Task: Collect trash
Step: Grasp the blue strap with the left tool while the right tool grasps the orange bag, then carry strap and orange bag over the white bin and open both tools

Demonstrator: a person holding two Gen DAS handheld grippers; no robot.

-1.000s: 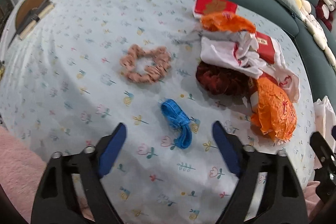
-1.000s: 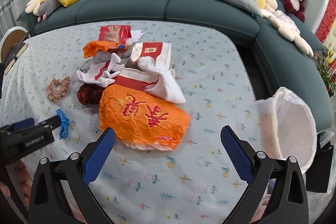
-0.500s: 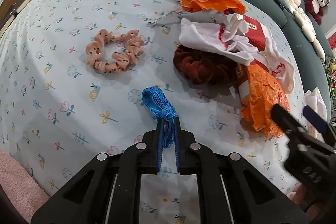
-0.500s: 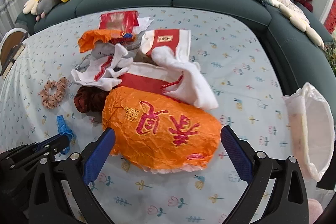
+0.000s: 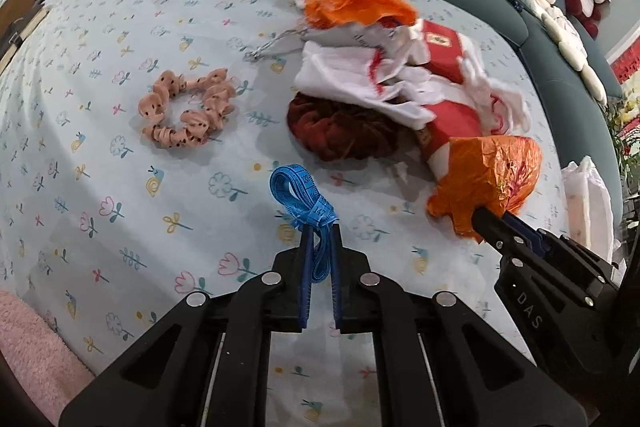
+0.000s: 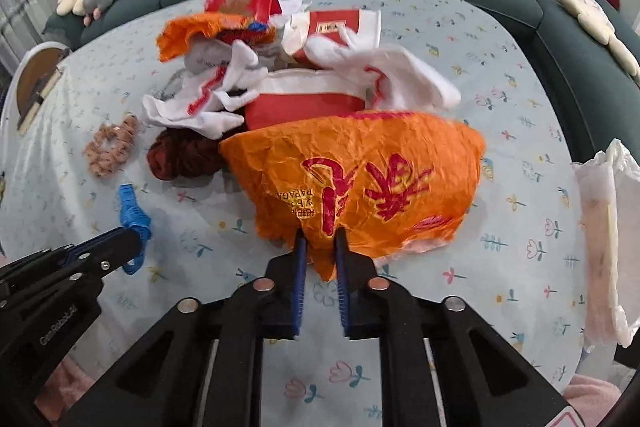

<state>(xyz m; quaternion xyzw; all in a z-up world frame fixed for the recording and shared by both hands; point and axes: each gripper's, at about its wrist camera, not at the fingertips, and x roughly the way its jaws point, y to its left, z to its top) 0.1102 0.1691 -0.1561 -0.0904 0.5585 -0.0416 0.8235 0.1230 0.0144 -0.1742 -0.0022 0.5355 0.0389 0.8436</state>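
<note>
Left gripper (image 5: 320, 227): jaws clamped on the blue measuring tape (image 5: 301, 195), held near the front edge of the floral tablecloth (image 5: 120, 27).
Right gripper (image 6: 320, 239): jaws closed on the orange plastic bag (image 6: 360, 179), mid-table.
White bin bag (image 6: 604, 239): at the tablecloth's right edge.

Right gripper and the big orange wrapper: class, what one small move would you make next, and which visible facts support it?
Probably lift and carry it right, toward the white bag. The right gripper is shut on the orange wrapper's near edge, so the grasp looks made. The bag sits open at the table's right side. The left gripper is likewise shut on the blue tape measure.
</note>
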